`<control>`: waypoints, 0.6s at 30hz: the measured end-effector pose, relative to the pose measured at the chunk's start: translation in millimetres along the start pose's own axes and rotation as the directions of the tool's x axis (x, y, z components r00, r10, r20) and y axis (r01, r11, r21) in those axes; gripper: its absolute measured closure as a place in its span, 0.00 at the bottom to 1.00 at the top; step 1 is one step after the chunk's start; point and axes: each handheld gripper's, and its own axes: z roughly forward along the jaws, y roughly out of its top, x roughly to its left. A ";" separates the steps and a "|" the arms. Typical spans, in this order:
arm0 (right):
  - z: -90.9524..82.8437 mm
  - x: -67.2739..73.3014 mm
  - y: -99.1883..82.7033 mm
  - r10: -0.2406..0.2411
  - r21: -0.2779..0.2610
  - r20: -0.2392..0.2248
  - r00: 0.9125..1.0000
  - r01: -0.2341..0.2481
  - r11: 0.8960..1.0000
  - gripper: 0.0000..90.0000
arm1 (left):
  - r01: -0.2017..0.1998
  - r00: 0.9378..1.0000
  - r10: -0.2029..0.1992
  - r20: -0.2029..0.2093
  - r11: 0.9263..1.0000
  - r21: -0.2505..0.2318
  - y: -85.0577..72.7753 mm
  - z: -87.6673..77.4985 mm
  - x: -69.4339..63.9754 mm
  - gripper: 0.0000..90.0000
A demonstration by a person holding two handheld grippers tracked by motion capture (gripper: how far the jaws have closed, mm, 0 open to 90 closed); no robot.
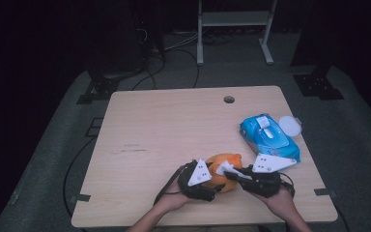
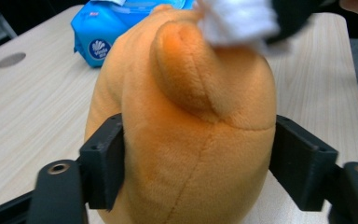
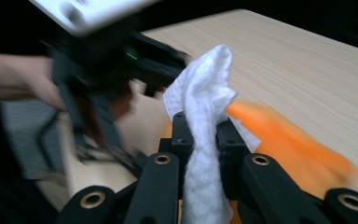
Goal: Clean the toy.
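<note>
An orange plush toy (image 1: 223,170) sits near the table's front edge, between both hands. My left gripper (image 2: 196,163) is shut on the orange plush toy (image 2: 186,121), its black pads (image 2: 103,158) pressing into both sides of the soft body. My right gripper (image 3: 204,135) is shut on a white wet wipe (image 3: 205,121), which bunches up between the pads and hangs down. In the high view the right gripper (image 1: 234,175) holds the wipe (image 1: 225,168) against the top of the toy, and the left gripper (image 1: 207,180) is on the toy's left side.
A blue pack of wet wipes (image 1: 269,137) lies at the table's right, with a round white lid (image 1: 290,125) beside it near the edge. A cable hole (image 1: 229,99) is at the back of the wooden table (image 1: 164,130). Dark floor and stands surround the table.
</note>
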 end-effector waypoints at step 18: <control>-2.7 -17.9 -8.9 0.026 0.018 0.112 0.993 -0.028 0.999 0.89 | 0.026 1.000 -0.026 -0.001 1.000 -0.006 0.7 -8.7 8.6 0.39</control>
